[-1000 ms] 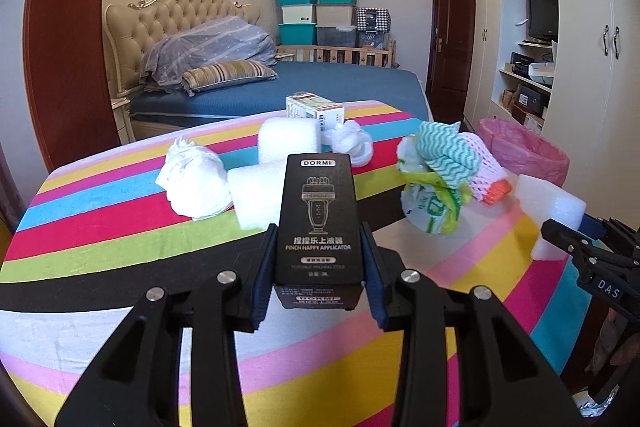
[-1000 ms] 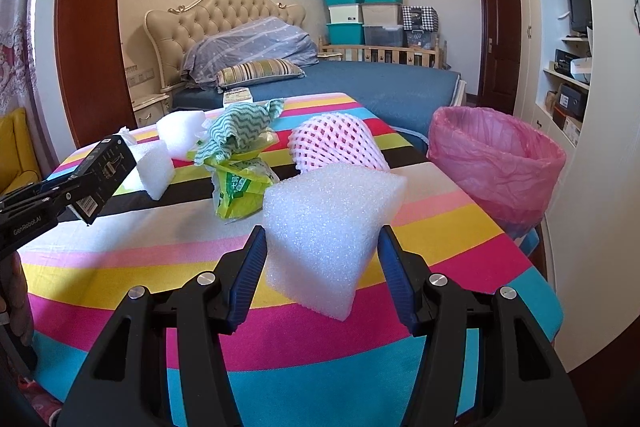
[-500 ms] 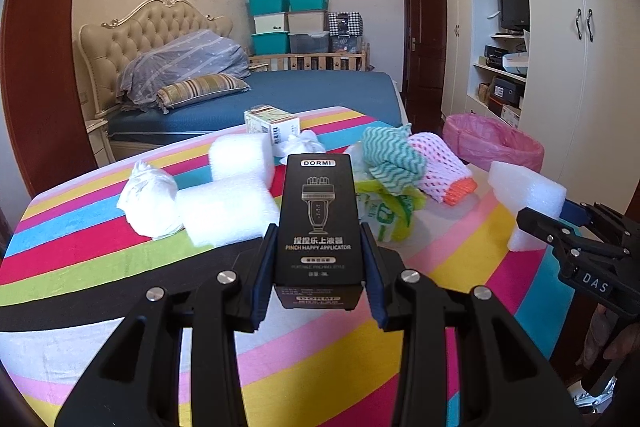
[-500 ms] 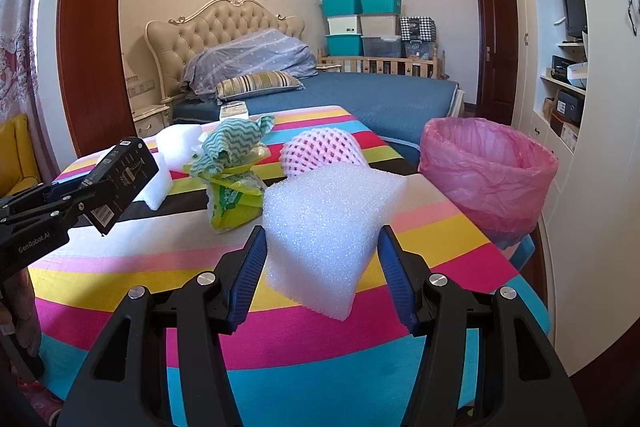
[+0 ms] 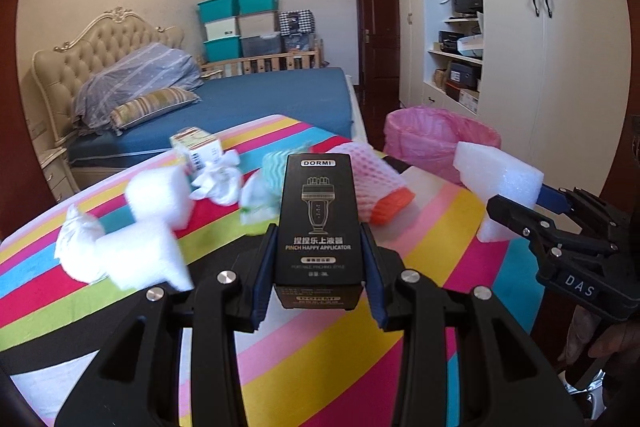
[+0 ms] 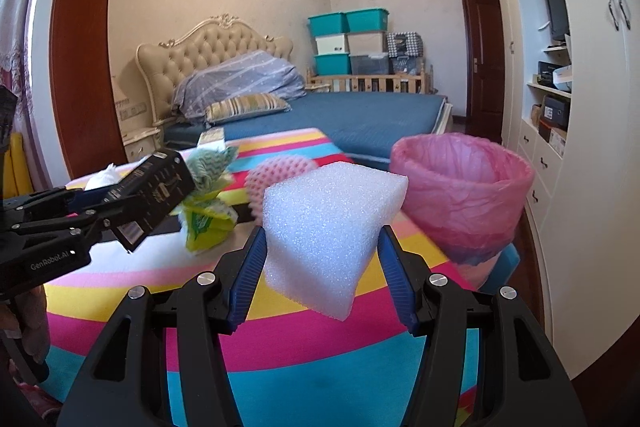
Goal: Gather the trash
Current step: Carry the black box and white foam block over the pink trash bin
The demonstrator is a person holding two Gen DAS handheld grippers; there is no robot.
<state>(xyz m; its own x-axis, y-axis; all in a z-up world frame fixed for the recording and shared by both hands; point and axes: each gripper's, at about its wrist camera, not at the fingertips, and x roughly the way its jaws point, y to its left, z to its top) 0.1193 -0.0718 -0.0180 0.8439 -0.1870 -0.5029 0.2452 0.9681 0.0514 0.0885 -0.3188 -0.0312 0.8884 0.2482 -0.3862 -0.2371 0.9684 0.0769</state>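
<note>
Above a rainbow-striped table (image 5: 420,227), the left gripper (image 5: 318,263) pinches an upright black "DORMI" applicator box (image 5: 318,227) with gold lettering, while the right gripper (image 6: 320,267) clamps a white, coarse-grained foam block (image 6: 328,227), a pink-lined trash bin (image 6: 464,195) standing at two o'clock beyond it.

The surface (image 5: 420,307) wears a cloth of bright stripes — pink, yellow, teal, green, black. On it lie two white foam blocks (image 5: 148,259), crumpled white tissues (image 5: 218,181), a small carton (image 5: 196,147), a pink foam net (image 5: 376,183) and a green wrapper (image 6: 208,223) — all near its far side.
</note>
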